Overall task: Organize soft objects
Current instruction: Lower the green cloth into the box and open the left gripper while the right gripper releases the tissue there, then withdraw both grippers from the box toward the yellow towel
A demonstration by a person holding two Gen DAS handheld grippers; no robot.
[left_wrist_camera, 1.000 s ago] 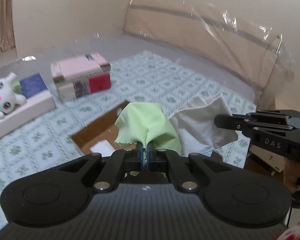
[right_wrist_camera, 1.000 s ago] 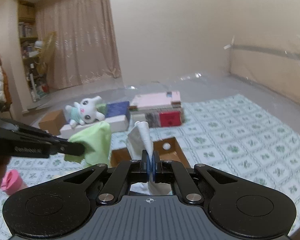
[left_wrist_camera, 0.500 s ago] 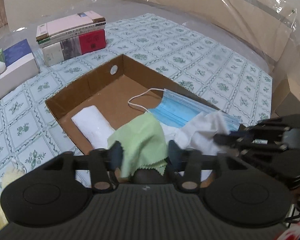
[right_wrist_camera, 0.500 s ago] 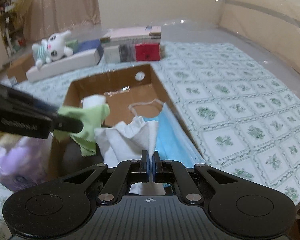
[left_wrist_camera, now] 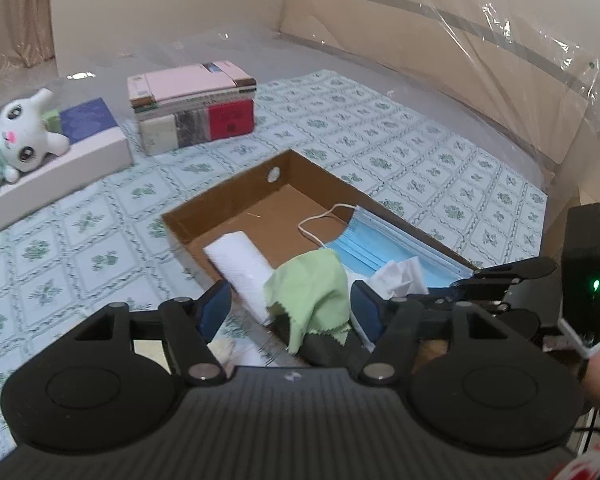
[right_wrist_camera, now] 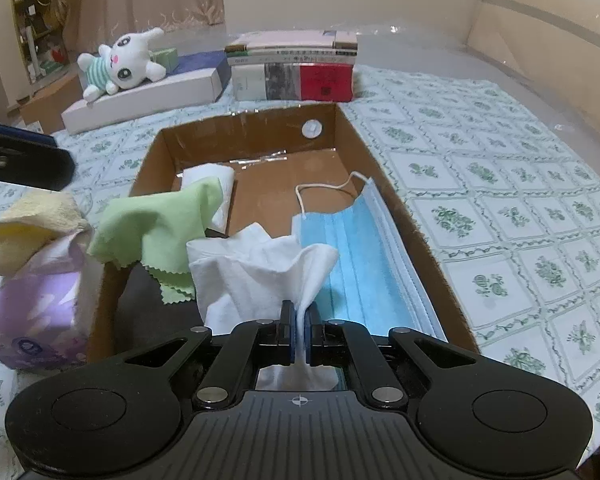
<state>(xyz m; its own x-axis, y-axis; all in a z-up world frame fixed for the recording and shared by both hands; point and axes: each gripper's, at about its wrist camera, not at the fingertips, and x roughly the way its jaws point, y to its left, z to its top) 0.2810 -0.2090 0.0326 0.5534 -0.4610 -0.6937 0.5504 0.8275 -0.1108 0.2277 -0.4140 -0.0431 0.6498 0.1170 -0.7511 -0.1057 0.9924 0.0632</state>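
A brown cardboard box [left_wrist_camera: 228, 196] holds a blue face mask [left_wrist_camera: 384, 248] and a rolled white towel [left_wrist_camera: 240, 264]. The green cloth [left_wrist_camera: 312, 292] lies loose at the box's near end on something dark. My left gripper [left_wrist_camera: 290, 312] is around it, jaws opening, and the pads do not touch it. From the right wrist, the green cloth [right_wrist_camera: 160, 224] drapes by the box's left wall [right_wrist_camera: 144, 176]. My right gripper [right_wrist_camera: 299, 332] pinches a crumpled white cloth [right_wrist_camera: 256, 272] that rests beside the mask [right_wrist_camera: 352, 256]. Its jaws are just starting to open.
A stack of books [left_wrist_camera: 192, 112] stands beyond the box. A plush toy [left_wrist_camera: 16, 136] lies on a long white box [left_wrist_camera: 60, 176] at far left. A purple tissue pack [right_wrist_camera: 32, 312] with a yellow cloth [right_wrist_camera: 28, 224] sits left of the box. The patterned sheet [right_wrist_camera: 500, 184] spreads right.
Both grippers came down from above the box to its near end. My left gripper opened and let go of the green cloth. The white cloth sank into the box, still pinched.
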